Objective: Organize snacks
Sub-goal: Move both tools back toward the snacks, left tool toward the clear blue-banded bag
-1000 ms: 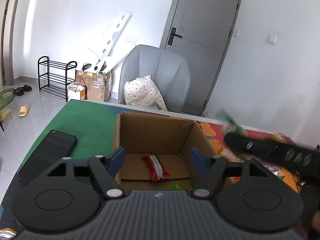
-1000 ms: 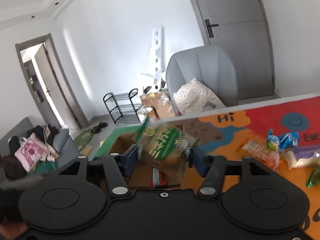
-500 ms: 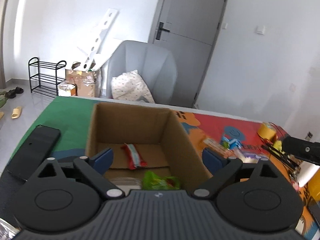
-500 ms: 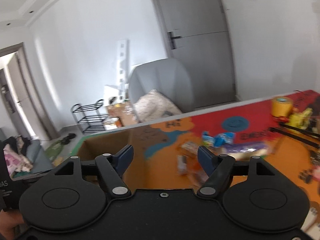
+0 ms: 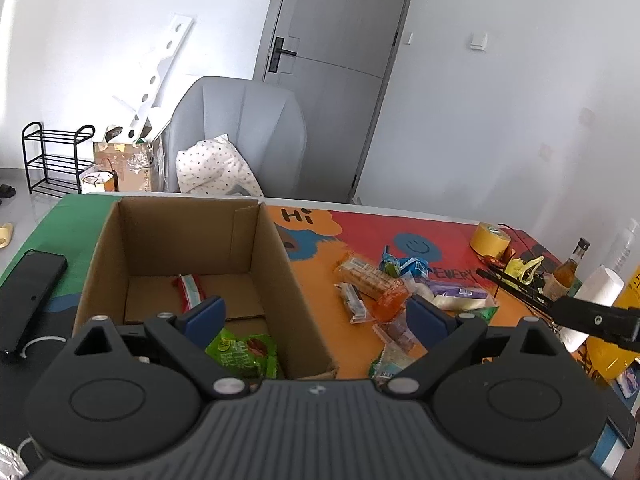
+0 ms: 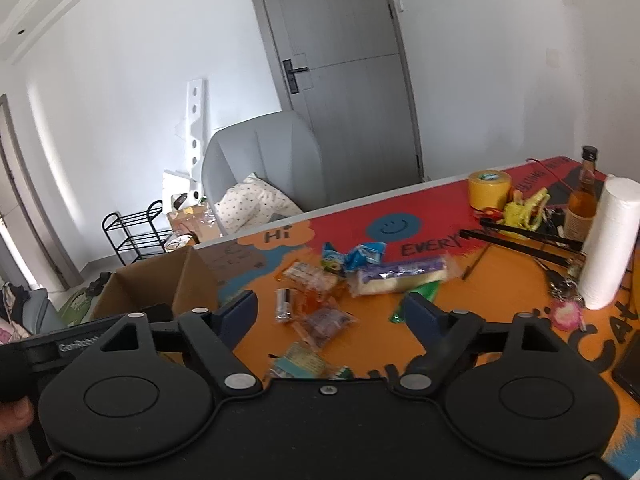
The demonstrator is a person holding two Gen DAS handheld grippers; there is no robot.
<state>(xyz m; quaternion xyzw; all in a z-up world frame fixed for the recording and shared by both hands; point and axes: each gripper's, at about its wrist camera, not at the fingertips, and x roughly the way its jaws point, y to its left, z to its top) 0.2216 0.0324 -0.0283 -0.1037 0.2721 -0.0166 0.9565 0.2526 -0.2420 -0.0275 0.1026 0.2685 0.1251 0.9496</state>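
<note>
A: Report the state of both tongs.

B: Left gripper (image 5: 316, 316): jaws wide apart after opening, nothing between the pads. It straddles the right wall of the cardboard box (image 5: 272, 264). Right gripper (image 6: 330, 314): jaws have just been opening, spread wide, nothing gripped. It hovers over the loose snacks.

A: Location of the task items?

B: Inside the box: a green packet (image 5: 244, 350) at the near side, a red-and-white bar (image 5: 191, 290) on the floor at 12 o'clock from it. On the mat (image 6: 460, 320), at 3 o'clock from the box, lies the snack pile (image 6: 332, 280): blue packets (image 6: 354, 256), a long purple-and-white pack (image 6: 400, 278), a biscuit pack (image 5: 370, 278), and small clear-wrapped pieces.

A: Other items?

B: A yellow tape roll (image 6: 490, 190), a bottle (image 6: 582, 204) and a paper roll (image 6: 608, 240) stand at 1 to 2 o'clock from the pile. A phone (image 5: 28, 296) lies at 9 o'clock from the box.
</note>
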